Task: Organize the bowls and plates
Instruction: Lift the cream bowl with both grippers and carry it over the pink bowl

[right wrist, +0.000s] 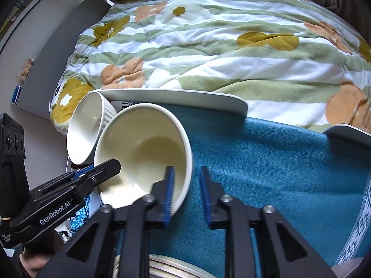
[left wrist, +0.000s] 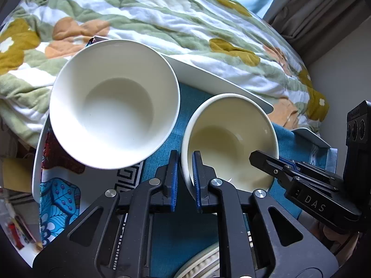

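Remote session, bowls being sorted. A flowered quilt (left wrist: 162, 23) fills the left wrist view from 10 to 2 o'clock. Below it a teal cloth (right wrist: 278, 162) covers the work surface, and the crockery sits on it, I judge, to keep it steady and quiet. A long white plate (left wrist: 220, 76) lies along the cloth's far edge.

At 9 o'clock in the left wrist view the large white bowl (left wrist: 113, 106) stands tipped, mouth toward me, over a patterned plate (left wrist: 37, 162). Just beside it, at 4 o'clock, is the small cream bowl (left wrist: 231, 139), also tipped. I cannot tell whether the 2 bowls touch.

My left gripper (left wrist: 185, 162) is pinched narrow on that bowl's 8 o'clock rim, 1 pad inside the wall and 1 outside. My right gripper (right wrist: 186, 173) is clamped the same way across the opposite wall, at 5 o'clock in its own view, though a sliver of cloth shows by the outer pad. I judge that 2 grips on opposite sides keep a slick, tilted bowl from swinging when lifted.

The right tool's body reads "DAS". The left tool's reads "GenRobot.AI", and the smaller print beneath is too small to read.
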